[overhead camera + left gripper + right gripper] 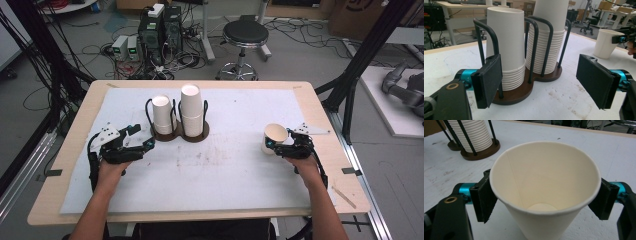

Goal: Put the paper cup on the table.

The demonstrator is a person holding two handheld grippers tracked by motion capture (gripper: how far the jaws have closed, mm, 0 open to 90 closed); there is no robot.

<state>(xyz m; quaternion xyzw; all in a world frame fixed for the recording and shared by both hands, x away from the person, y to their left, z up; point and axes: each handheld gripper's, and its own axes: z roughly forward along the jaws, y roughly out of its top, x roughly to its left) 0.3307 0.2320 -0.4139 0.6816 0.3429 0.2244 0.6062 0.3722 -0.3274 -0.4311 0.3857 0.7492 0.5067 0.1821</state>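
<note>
paper cup [274, 137] stands upright at right of the high view, mouth up, long axis vertical, on the white mat [225, 170]. right gripper [281, 148] jaws flank its wall, spread wide; grip or bare contact, cannot tell. left gripper [141, 138] at left, jaws wide open, empty, just beside cup rack [180, 134].

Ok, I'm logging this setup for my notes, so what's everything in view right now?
single paper cup: one, white, upright, table's right, between the right gripper's jaws
cup stacks: two, white, upside down in the holder
cup holder: one, brown base, black rods, table centre
table: one, wood edge, white cover
stool: one, black, behind the table
left gripper: black, jaws open, beside the holder
right gripper: black, around the cup
</note>
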